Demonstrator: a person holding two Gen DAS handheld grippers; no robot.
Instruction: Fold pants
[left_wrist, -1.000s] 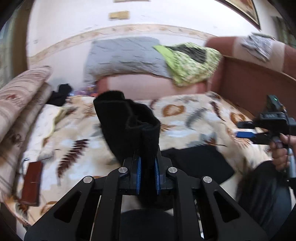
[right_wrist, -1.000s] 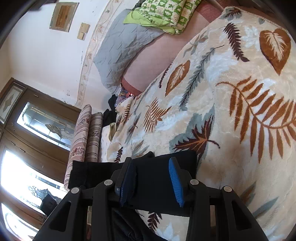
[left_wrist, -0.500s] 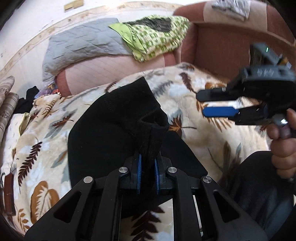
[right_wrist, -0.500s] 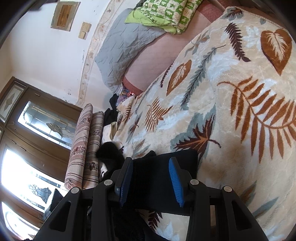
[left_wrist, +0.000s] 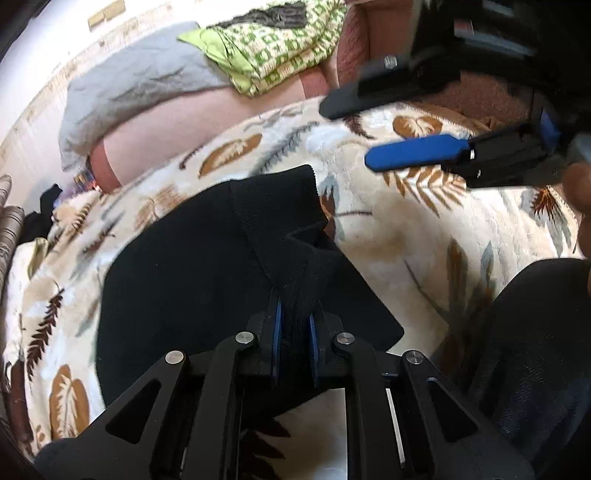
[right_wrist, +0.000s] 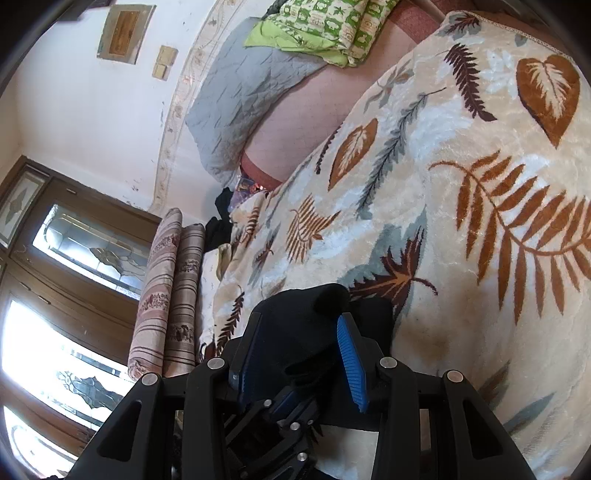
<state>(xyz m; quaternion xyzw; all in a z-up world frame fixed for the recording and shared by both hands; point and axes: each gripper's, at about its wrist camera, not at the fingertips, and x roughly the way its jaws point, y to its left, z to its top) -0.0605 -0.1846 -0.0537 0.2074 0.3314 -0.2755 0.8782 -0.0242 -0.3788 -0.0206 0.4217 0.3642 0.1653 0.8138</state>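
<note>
I am holding my left gripper pinched tight on a bunched fold of the black pants, the blue pads pressing the cloth from both sides. The pants are lying on the leaf-patterned blanket, their folded mass running from near my left gripper up and away toward the ribbed waistband, which is pointing toward the pink sofa back. The near right corner is sticking out flat on the blanket, just beside my dark trouser leg.

My right gripper is hovering above the blanket beyond the waistband, its fingers spread wide and gripping nothing. From its own camera, the right gripper is framing the dark cloth between parted pads, apart from it as far as I can tell.

Bare blanket is stretching wide to the right of the pants. Striped cushions are bordering the left edge, and a grey quilt and green patterned cloth are lying over the sofa back.
</note>
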